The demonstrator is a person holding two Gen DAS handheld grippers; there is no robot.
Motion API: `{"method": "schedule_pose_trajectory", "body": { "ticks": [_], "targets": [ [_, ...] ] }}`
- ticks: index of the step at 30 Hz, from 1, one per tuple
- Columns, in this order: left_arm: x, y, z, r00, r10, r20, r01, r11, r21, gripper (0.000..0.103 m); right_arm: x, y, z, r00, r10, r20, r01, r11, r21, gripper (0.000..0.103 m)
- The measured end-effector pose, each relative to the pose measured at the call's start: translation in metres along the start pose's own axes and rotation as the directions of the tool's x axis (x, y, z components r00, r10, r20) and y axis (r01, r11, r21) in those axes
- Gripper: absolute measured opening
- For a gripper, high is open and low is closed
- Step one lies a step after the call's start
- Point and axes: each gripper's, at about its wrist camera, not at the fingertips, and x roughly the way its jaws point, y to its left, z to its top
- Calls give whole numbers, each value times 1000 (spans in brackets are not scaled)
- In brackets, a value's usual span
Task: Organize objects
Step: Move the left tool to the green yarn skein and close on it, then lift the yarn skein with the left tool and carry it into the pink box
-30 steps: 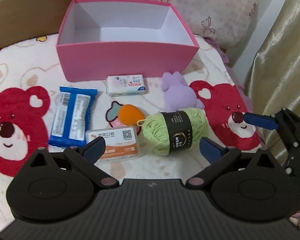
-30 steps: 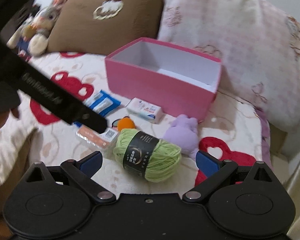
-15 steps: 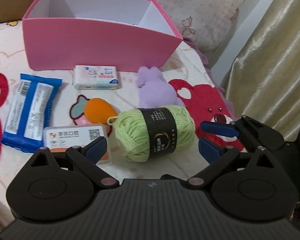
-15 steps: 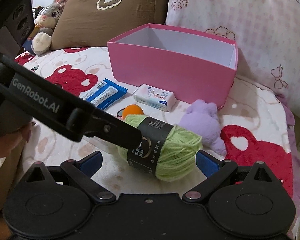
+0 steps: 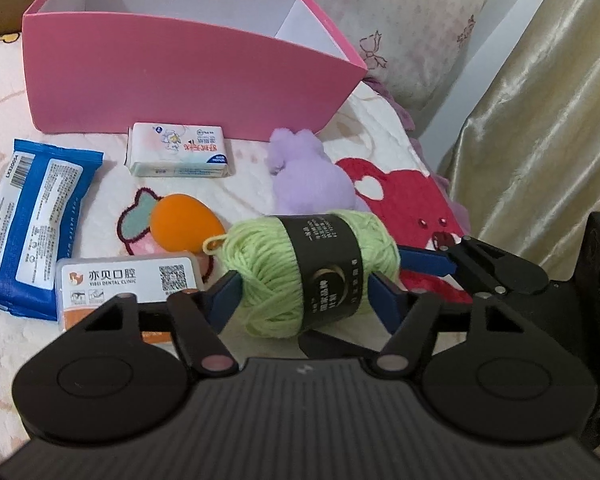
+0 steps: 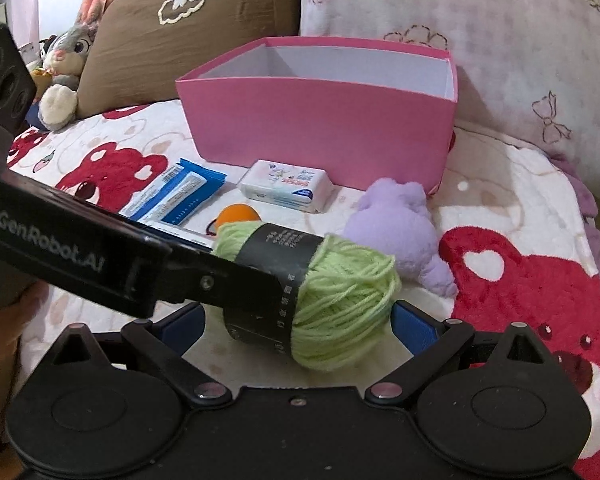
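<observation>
yarn ball [image 5: 312, 272] lies on the bed blanket [image 5: 380, 132], in front of the pink box [image 5: 180, 76], just below the purple plush toy [image 5: 308, 178] and right of the orange egg sponge [image 5: 186, 224].

left claw [image 5: 306, 292] is closing, yarn between its blue fingers [image 5: 226, 294]; both pads look to be touching the two ends of the ball, so i read it as gripping or about to. right claw [image 6: 296, 322] is wide, straddling the same ball from the other side; right pad sits just beside the yarn, not clearly pressing.

handling, my guess: light, soft, squashy. wound strands give under the pads, so it should not slip much, but loose loops can snag or pull out. the black paper band [image 5: 324, 268] is the stiffest part; best hold is across the middle at or near the band, not on the fluffy tips. loose tail loop at the left end near the sponge.

readable text:
- small plastic case [image 5: 130, 280] left of the yarn: "vibei dental clinic", chinese characters, a qr code
- left gripper arm in the right wrist view: "genrobot.ai"
- blue wipes pack [image 5: 32, 216] far left of the yarn: barcode, fine print too small
- tissue pack [image 5: 180, 150] just in front of the box: chinese print, not legible
- yarn band: gold chinese print, not legible

box shows no contents from this angle.
</observation>
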Motion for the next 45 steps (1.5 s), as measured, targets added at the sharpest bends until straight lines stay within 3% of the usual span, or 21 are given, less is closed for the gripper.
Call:
{"method": "schedule_pose_trajectory", "body": {
  "ticks": [4, 13, 25, 45],
  "targets": [
    [3, 2, -1, 1000, 16, 0, -16, 1000, 4, 53, 5, -2, -1, 1000, -8, 2, 8, 1000, 0, 91],
    [0, -2, 1, 1000, -2, -9, 1, 999, -43, 54, 2, -1, 0, 1000, -11, 3, 11, 1000, 21, 85],
    [-31, -19, 3, 999, -43, 17, 43, 999, -4, 54, -24, 8, 6, 999, -19, 37, 17, 999, 42, 84],
    [-96, -63, 20, 999, 16, 48, -26, 976, 218, 54, -78, 46, 32, 983, -84, 162, 87, 996, -12, 83]
  ]
}}
